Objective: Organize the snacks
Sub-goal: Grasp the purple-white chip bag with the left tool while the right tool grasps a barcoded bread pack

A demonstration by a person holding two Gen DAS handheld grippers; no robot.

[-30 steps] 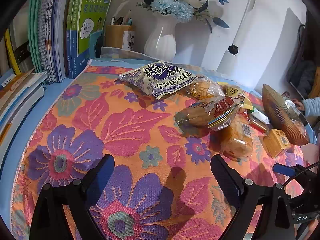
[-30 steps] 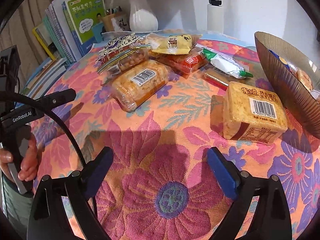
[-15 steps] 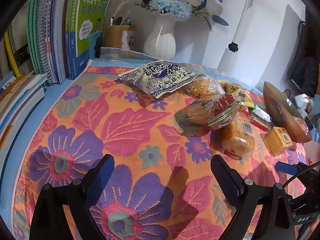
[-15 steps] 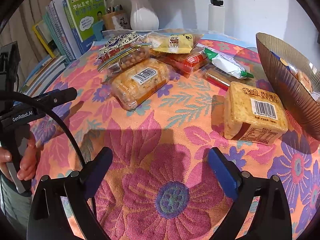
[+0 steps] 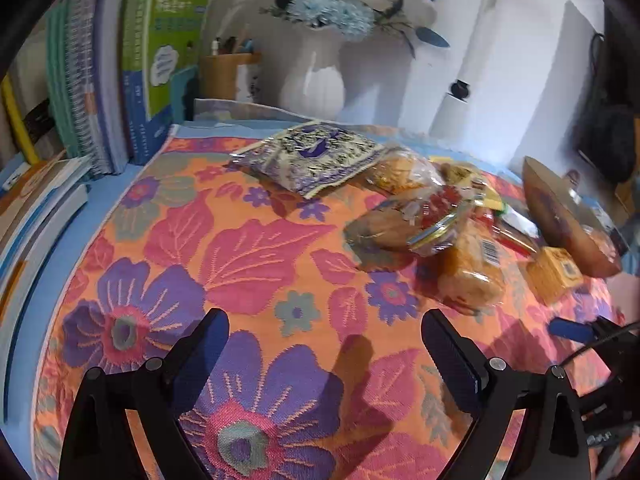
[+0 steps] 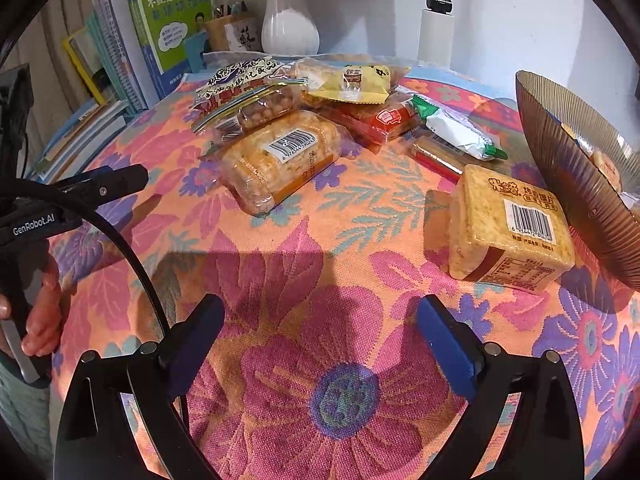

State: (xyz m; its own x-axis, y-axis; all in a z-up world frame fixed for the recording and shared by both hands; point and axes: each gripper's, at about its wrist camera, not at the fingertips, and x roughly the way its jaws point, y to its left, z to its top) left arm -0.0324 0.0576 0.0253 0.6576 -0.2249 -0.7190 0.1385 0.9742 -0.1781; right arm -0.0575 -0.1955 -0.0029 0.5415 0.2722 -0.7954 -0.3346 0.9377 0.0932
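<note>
The ribbed bowl (image 6: 576,168) held a few snacks; beside it, your 2 grippers (image 5: 325,344) (image 6: 320,332) gaped wide, holding nothing.

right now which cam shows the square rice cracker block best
The right wrist view: the square rice cracker block sits close and sharp, barcode and label readable. The left wrist view shows it small, blurred, far right beside the bowl.
</note>
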